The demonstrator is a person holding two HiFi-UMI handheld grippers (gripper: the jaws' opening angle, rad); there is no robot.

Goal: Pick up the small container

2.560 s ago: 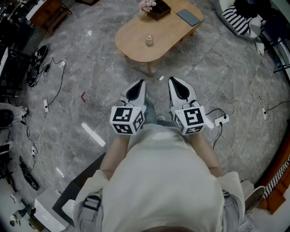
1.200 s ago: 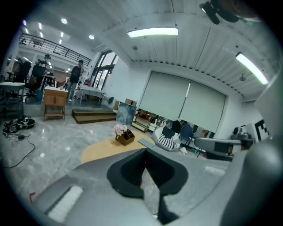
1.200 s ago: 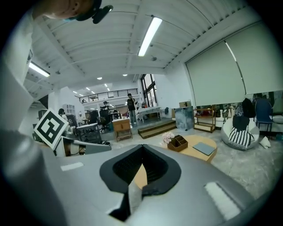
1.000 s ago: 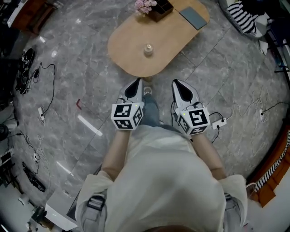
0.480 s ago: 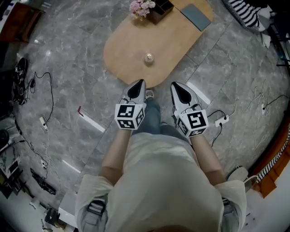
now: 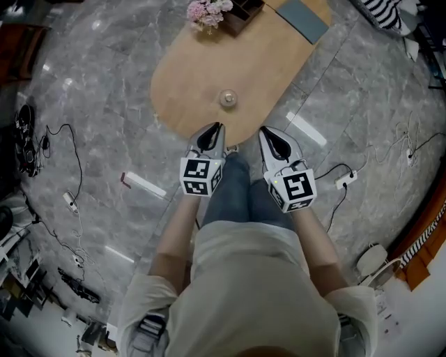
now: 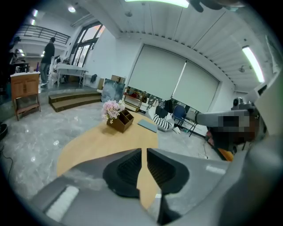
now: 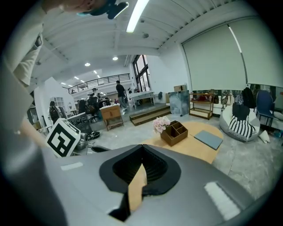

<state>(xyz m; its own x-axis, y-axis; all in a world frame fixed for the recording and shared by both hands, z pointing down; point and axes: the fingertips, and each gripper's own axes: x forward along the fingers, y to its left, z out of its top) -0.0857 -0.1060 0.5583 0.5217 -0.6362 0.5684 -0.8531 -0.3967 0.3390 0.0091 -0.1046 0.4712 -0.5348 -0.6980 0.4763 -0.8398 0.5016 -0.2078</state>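
Note:
The small container (image 6: 227, 98), a little clear jar with a pale lid, stands on the oval wooden table (image 6: 181, 77) near its front edge. Both grippers are held side by side at that edge, just short of the jar. My left gripper (image 6: 212, 130) points at the table; its jaws (image 7: 144, 152) are just opening, with only a thin slit between them and nothing in it. My right gripper (image 6: 271, 134) has its jaws (image 8: 142, 148) shut and empty. The jar does not show in either gripper view.
At the table's far end are pink flowers (image 6: 205, 12), a brown wooden organiser (image 6: 244, 8) and a grey pad (image 6: 301, 19). Cables and a power strip (image 6: 343, 180) lie on the marble floor at right, more cables (image 6: 59, 181) at left. The person's legs are below the grippers.
The person has walked up to the table, which now lies much nearer. Both grippers have come from over bare floor to the table's front edge.

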